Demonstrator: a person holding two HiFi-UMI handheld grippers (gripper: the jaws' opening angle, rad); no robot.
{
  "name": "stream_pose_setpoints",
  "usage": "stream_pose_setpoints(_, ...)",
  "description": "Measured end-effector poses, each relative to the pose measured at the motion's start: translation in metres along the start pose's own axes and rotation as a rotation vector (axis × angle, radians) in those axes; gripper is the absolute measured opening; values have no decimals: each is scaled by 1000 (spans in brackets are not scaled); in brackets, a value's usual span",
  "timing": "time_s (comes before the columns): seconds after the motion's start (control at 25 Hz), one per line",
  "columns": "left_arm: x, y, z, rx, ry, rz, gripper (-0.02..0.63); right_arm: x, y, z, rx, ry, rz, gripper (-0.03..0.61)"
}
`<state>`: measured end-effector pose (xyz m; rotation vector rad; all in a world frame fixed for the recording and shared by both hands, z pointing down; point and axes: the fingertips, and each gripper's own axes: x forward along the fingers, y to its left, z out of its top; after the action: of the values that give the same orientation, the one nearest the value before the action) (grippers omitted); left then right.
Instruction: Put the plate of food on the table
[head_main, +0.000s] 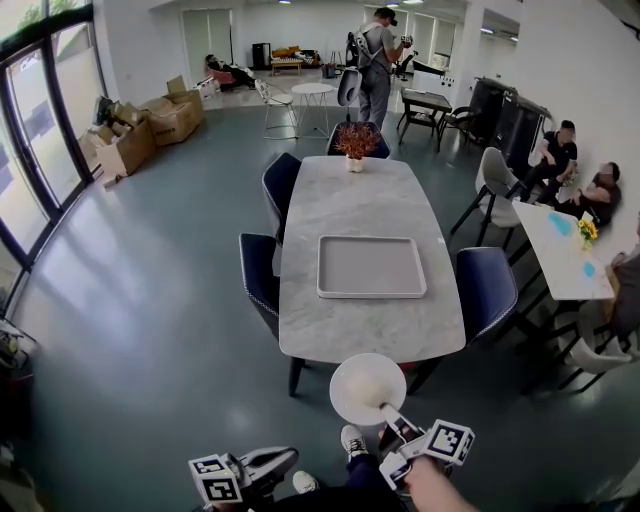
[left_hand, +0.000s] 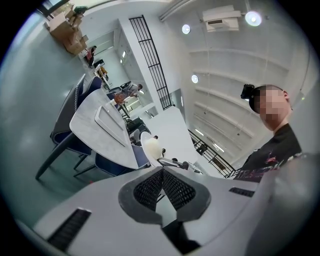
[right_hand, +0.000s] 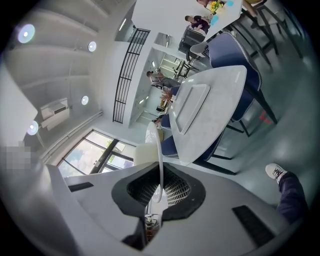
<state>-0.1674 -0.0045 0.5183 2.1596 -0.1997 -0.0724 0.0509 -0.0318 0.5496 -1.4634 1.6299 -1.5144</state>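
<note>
White plate (head_main: 367, 388) held out by right gripper (head_main: 391, 413).

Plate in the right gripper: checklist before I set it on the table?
1. Grip: right gripper is shut on the rim of the plate. Ok.
2. Load: pale food sits on the plate. Ok.
3. Position: the plate is short of the near edge of the table, not over it. Not ok, move forward first.
4. Landing spot: bare marble between the near edge and the tray. Ok.
5. Left gripper: shut, empty, low at the side, off the plate's path. Ok.
6. Plate level: cannot tell.
</note>
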Motion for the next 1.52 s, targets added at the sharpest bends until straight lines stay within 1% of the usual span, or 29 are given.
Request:
stream_pose_setpoints(0.12, 16, 1, 9, 20, -8, 7, 6, 12, -3, 19, -27, 15, 13, 18)
stream_pose_setpoints(0.28, 33, 6, 17, 16, -21, 12, 6, 24, -5, 40, -5, 18, 4, 18)
stream_pose_setpoints(0.52, 68, 9, 28, 20, -11, 1, 6, 43, -7, 79, -3, 10, 8, 18)
stream_pose_setpoints(0.64, 78, 17, 27, 4, -7, 13, 6, 56, -10, 98, 10, 6, 15, 18)
stream_pose_setpoints(0.88, 98, 30, 35, -8, -17, 55, 6, 89, -23, 147, 15, -7, 18, 18)
stream_pose_setpoints(1.04, 105, 35, 44, -13, -34, 73, 6, 114, -32, 174, 17, -6, 2, 18)
stream_pose_setpoints(1.16, 108, 43, 46, -22, -59, 100, 6, 135, -37, 191, 30, -4, 7, 18)
stream_pose_setpoints(1.32, 110, 52, 49, -38, -99, 140, 6, 162, -55, 217, 26, -5, -20, 18)
stream_pose_setpoints(1.52, 109, 60, 53, -61, -140, 200, 6, 196, -65, 240, 62, -6, -24, 18)
